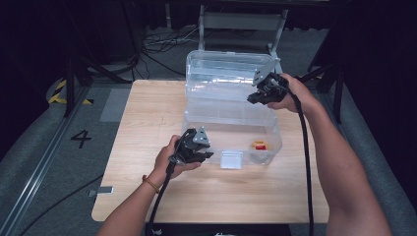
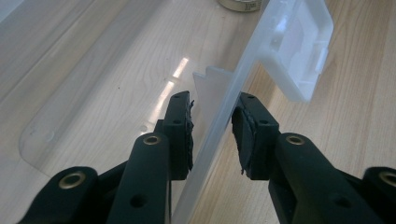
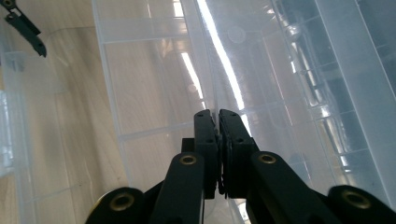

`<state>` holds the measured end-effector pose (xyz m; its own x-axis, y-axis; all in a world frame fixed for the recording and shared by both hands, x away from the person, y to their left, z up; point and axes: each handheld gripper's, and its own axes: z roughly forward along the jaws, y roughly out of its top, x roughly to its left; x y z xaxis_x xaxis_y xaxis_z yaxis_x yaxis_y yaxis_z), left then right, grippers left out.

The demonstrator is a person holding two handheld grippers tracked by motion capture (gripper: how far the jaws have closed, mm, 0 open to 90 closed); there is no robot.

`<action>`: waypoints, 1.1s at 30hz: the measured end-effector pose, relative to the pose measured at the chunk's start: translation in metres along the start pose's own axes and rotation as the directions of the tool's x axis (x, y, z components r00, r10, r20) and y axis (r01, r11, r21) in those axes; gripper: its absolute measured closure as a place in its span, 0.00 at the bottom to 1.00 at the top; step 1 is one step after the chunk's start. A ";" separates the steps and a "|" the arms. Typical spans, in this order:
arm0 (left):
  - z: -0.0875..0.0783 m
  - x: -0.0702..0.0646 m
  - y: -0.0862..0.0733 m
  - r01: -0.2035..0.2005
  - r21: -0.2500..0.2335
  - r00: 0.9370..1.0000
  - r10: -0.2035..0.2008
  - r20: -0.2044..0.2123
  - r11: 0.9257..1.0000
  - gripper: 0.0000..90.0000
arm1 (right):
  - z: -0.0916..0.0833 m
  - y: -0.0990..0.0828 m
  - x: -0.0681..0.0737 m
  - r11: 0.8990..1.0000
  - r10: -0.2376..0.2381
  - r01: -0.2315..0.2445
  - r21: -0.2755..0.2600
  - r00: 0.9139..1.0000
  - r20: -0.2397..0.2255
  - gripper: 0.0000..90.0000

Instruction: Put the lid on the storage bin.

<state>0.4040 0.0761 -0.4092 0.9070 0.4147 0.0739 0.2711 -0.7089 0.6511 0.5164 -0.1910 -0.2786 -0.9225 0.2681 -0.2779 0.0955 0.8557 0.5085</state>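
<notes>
Writing: a black "4" [image 1: 80,138] was marked on the grey floor at 9 o'clock from the table [image 1: 147,196]; no brand or label could be read on the box.
Boxes: one clear plastic box [image 1: 231,130] stood on the table's far half, its lid [image 1: 221,73] standing raised at the box's 12 o'clock side.
Latches: one white latch [image 1: 231,160] hung on the box's front wall at 6 o'clock.
Contents: one small red and yellow thing [image 1: 259,145] lay inside, toward 4 o'clock; too blurred to name.
Grippers: two, one in each hand.
Left gripper [image 2: 212,133]: at the box's 7 o'clock corner, its jaws stood apart astride the front wall [image 2: 224,107]; the right pad looked to touch the wall, the left pad stood a little off it.
Right gripper [image 3: 218,140]: at the lid's 3 o'clock edge, its jaws were together, with nothing seen between them.
Hands: two, forearms coming in from 6 o'clock.
</notes>
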 end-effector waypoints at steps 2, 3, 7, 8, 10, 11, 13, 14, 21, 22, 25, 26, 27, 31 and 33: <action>0.000 0.000 0.000 -0.002 0.000 1.000 0.002 -0.003 1.000 0.76 | -0.002 -0.001 0.004 1.000 -0.004 0.004 -0.002 1.000 0.001 0.97; 0.000 0.000 0.000 -0.005 -0.001 1.000 0.005 -0.002 1.000 0.76 | -0.003 -0.002 0.006 1.000 -0.007 0.007 -0.004 1.000 0.001 0.97; 0.000 -0.002 -0.001 -0.002 -0.007 1.000 0.002 -0.018 1.000 0.75 | -0.005 -0.004 0.016 1.000 -0.010 0.010 -0.013 1.000 0.021 0.97; 0.000 -0.002 -0.001 -0.005 -0.008 1.000 0.004 -0.017 1.000 0.75 | -0.006 -0.005 0.017 1.000 -0.012 0.013 -0.015 1.000 0.018 0.97; 0.000 -0.002 -0.001 -0.006 -0.006 1.000 0.006 -0.016 1.000 0.75 | -0.007 -0.006 0.020 1.000 -0.017 0.017 -0.021 1.000 0.016 0.97; 0.000 -0.002 -0.001 -0.005 -0.007 1.000 0.005 -0.016 1.000 0.75 | -0.008 -0.008 0.022 1.000 -0.014 0.015 -0.026 1.000 0.016 0.97; 0.000 -0.003 -0.001 -0.004 -0.009 1.000 0.003 -0.021 1.000 0.74 | -0.009 -0.010 0.025 0.999 -0.016 0.017 -0.045 1.000 0.011 0.97; 0.001 -0.003 -0.001 -0.005 -0.009 1.000 0.005 -0.023 1.000 0.74 | -0.009 -0.012 0.026 0.999 -0.009 0.009 -0.053 1.000 0.010 0.97; 0.001 -0.003 -0.001 0.004 -0.015 1.000 -0.004 -0.025 1.000 0.73 | -0.011 -0.018 0.036 0.997 -0.007 0.008 -0.080 1.000 0.005 0.97; 0.001 -0.003 -0.001 0.004 -0.016 1.000 -0.005 -0.023 1.000 0.73 | -0.011 -0.019 0.036 0.996 -0.011 0.012 -0.083 1.000 0.009 0.97; 0.001 -0.004 -0.002 -0.002 -0.020 1.000 0.002 -0.025 1.000 0.73 | -0.012 -0.022 0.041 0.995 -0.020 0.022 -0.094 1.000 0.022 0.97; 0.001 -0.004 -0.002 -0.002 -0.020 1.000 0.001 -0.025 1.000 0.73 | -0.012 -0.023 0.042 0.995 -0.017 0.019 -0.102 1.000 0.020 0.97; 0.001 -0.004 -0.002 -0.003 -0.020 1.000 0.003 -0.026 1.000 0.73 | -0.012 -0.023 0.042 0.994 -0.018 0.020 -0.106 1.000 0.016 0.97; 0.000 -0.005 -0.002 -0.005 -0.023 0.999 0.004 -0.033 1.000 0.72 | -0.012 -0.025 0.043 0.993 -0.014 0.014 -0.117 1.000 0.004 0.97; -0.001 -0.006 -0.003 -0.006 -0.037 0.999 0.004 -0.040 0.999 0.72 | -0.012 -0.026 0.045 0.993 -0.011 0.011 -0.121 1.000 0.002 0.96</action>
<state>0.3978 0.0763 -0.4111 0.8944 0.4343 0.1071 0.2536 -0.6896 0.6783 0.4684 -0.2069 -0.2947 -0.9228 0.2594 -0.2848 0.0392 0.7988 0.6004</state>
